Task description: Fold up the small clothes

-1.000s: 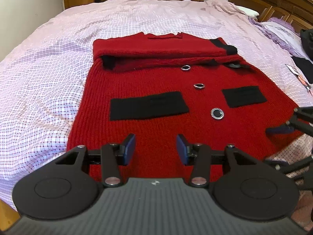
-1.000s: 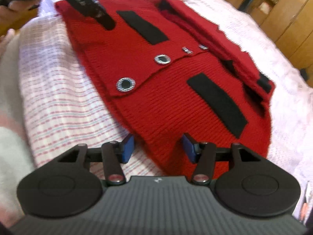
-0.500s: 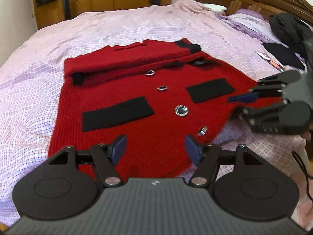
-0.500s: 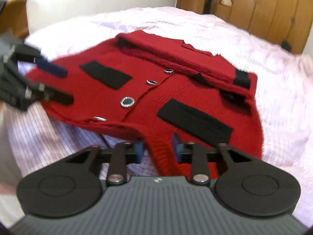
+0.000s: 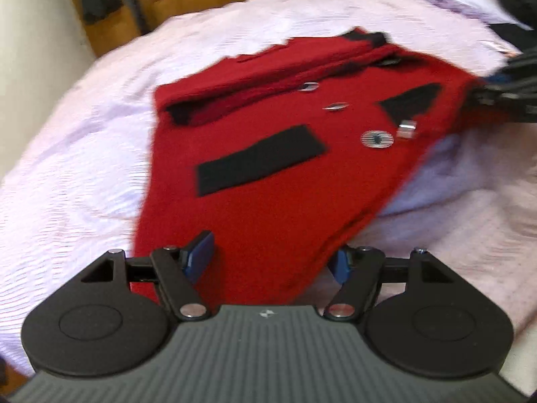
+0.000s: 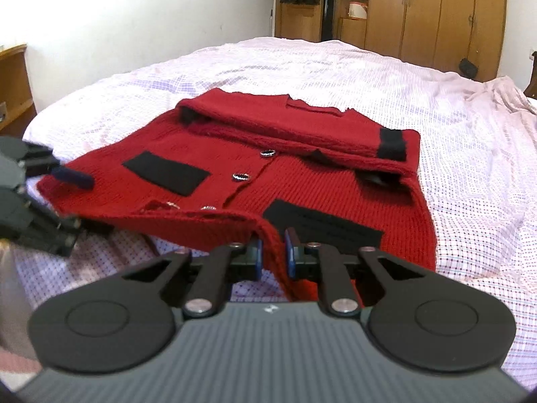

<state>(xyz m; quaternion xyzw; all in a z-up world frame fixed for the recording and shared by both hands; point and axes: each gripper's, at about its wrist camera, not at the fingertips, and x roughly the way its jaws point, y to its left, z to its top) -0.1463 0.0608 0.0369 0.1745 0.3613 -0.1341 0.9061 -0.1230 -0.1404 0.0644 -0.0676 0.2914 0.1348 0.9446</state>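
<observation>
Lifted since half a second ago: the cardigan's (image 6: 302, 181) hem now hangs clear of the bed (image 6: 470, 107).
Right gripper (image 6: 272, 257) pinches one hem corner; left gripper (image 5: 273, 258), jaws wide, straddles the other, not yet closed. Collar lies far, straight ahead, so the fold runs hem to collar.

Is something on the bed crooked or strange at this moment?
Yes. The near hem of the red cardigan is lifted off the bed, pinched in the right tongs. The left tongs are open around the other corner.
</observation>
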